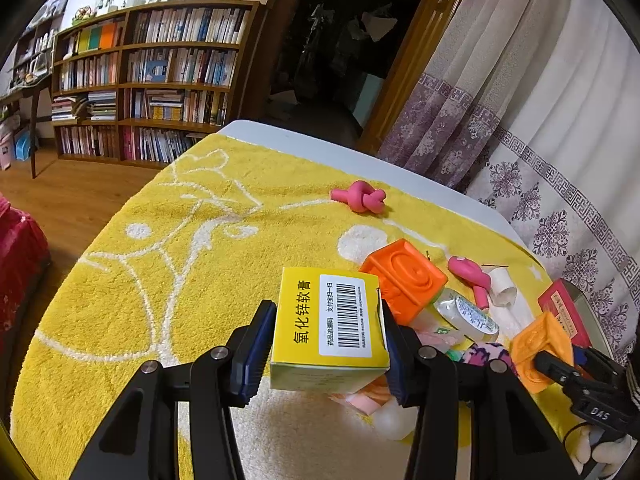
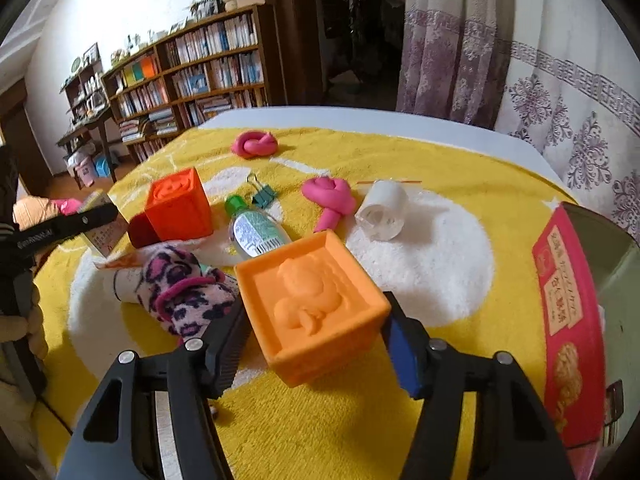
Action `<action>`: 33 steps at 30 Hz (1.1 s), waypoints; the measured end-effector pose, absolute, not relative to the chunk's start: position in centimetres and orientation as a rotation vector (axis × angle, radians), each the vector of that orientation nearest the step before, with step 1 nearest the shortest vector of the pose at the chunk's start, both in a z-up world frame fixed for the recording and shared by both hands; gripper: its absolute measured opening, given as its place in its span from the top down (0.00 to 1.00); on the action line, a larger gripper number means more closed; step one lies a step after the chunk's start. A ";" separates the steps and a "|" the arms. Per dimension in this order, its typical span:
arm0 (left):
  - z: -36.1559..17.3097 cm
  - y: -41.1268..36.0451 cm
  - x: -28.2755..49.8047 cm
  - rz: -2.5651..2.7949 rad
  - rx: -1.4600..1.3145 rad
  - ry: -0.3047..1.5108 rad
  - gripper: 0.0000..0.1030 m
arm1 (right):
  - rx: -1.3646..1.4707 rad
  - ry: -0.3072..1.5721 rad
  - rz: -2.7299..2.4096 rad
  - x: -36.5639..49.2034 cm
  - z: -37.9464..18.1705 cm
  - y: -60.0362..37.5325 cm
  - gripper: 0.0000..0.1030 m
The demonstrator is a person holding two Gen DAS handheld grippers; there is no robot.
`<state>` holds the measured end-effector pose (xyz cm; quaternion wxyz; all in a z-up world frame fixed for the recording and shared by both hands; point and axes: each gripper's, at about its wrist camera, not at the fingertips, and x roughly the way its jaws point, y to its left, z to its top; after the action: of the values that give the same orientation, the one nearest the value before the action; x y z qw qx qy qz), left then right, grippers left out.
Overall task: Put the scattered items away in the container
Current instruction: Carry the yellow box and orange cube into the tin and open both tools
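Observation:
My left gripper [image 1: 326, 340] is shut on a yellow ointment box [image 1: 330, 326] with a barcode label, held above the yellow towel [image 1: 160, 280]. My right gripper [image 2: 316, 340] is shut on a light orange embossed cube [image 2: 312, 300], just left of the red tin container [image 2: 568, 312]; the cube also shows in the left wrist view [image 1: 540, 350]. On the towel lie a darker orange cube [image 2: 180, 208], a clear bottle with green cap [image 2: 256, 228], two pink knotted toys [image 2: 256, 144] [image 2: 330, 200], a white tape roll [image 2: 382, 210], a leopard-print sock [image 2: 188, 292] and a teal binder clip [image 2: 262, 194].
The towel covers a white table [image 2: 360, 120]. A patterned curtain [image 2: 560, 80] hangs behind and to the right. A bookshelf [image 1: 160, 80] stands far left across a wooden floor. The red tin [image 1: 560, 312] sits at the table's right edge.

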<state>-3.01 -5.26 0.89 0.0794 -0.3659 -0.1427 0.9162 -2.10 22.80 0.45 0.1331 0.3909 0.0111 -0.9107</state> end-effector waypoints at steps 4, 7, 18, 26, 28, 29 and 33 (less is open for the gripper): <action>1.8 -4.8 -2.5 2.758 -1.065 -0.425 0.51 | 1.093 0.006 -2.667 -1.0 1.7 23.5 0.36; 2.7 -4.0 -2.0 2.757 -1.046 -0.418 0.51 | 1.054 -0.021 -2.695 0.1 2.7 24.4 0.36; 5.8 3.0 -0.5 2.683 -0.967 -0.247 0.51 | 0.922 -0.176 -2.838 4.0 5.9 30.0 0.35; 6.9 10.4 0.2 2.570 -0.935 -0.102 0.51 | 0.879 -0.255 -2.953 6.2 6.9 35.2 0.35; 7.4 12.3 0.4 2.541 -0.917 -0.065 0.51 | 0.869 -0.273 -2.983 6.7 7.1 36.6 0.35; 7.6 13.2 0.6 2.528 -0.908 -0.049 0.51 | 0.863 -0.281 -2.997 7.0 7.2 37.3 0.35; 8.5 16.8 1.2 2.471 -0.873 0.013 0.51 | 0.845 -0.325 -3.058 8.1 7.5 40.0 0.35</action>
<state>1.20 16.83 8.53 0.2577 -0.3219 0.0047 0.9110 8.06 40.00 7.55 -0.0239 0.2648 -0.1018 -0.9586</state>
